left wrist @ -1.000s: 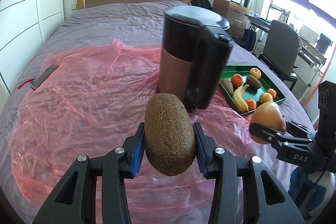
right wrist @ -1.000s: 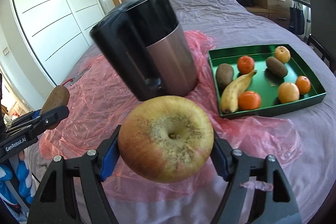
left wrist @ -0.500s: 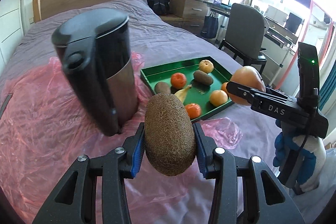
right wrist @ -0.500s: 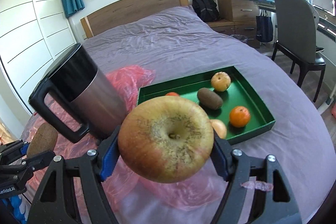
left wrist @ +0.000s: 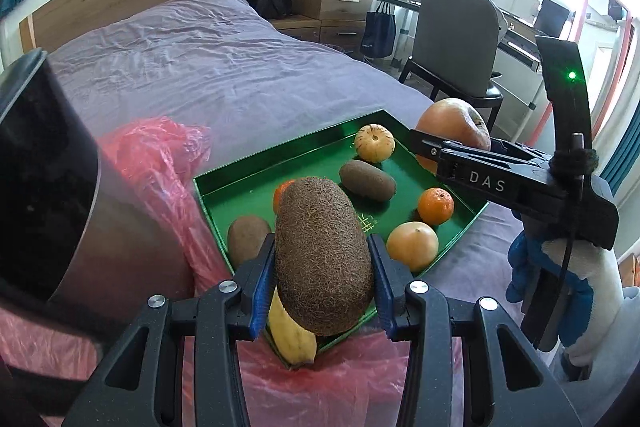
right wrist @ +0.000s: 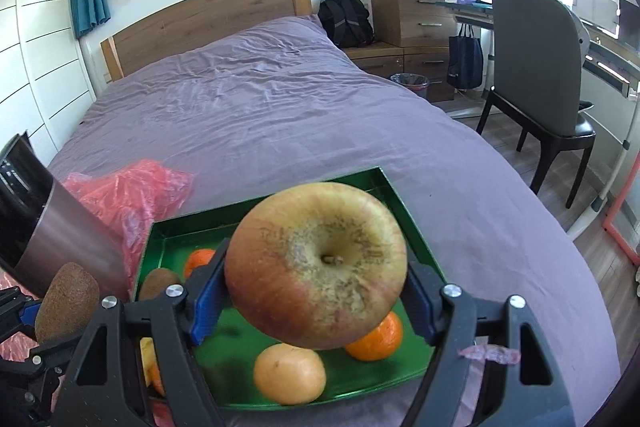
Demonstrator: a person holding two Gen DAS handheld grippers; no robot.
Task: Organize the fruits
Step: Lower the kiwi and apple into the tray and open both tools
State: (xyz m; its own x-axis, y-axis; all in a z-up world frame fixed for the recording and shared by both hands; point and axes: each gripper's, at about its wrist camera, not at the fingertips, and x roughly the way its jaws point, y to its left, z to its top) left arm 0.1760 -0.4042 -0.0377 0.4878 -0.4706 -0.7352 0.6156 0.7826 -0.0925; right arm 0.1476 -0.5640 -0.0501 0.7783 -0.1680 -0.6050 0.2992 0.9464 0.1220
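Bed (right wrist: 304, 115) w/ purple cover fills most of both views. A sec ago the frames were dominated by the black/steel kettle (left wrist: 44, 195) and the pink plastic sheet (left wrist: 160, 155); now the kettle is pushed to the left edge in both views. So both grippers have been swung across, away from the kettle and over to the green tray (left wrist: 224, 183).

The tray, seen off to the side earlier, is now centred and directly under the fingers. Already in it: banana (left wrist: 288, 339) at the near corner, 2 kiwis, oranges, a pale round fruit at the far end. Free green floor is seen mid-tray.

Held apple (right wrist: 316, 267) is clamped in the right gripper (right wrist: 316, 291), blue pads pressed on both sides, stem end toward the camera; it hangs above the tray's right part, over 2 oranges. Grip looks unchanged vs. earlier.

Held kiwi (left wrist: 324, 259) is clamped upright in the left gripper (left wrist: 324, 275), pads tight on its flanks, above the near-left part of the tray, not touching the banana as far as can be told.

Judgement: carry phase nearly done; lowering + release into free spots is prob. next. Neither fruit is set down yet.
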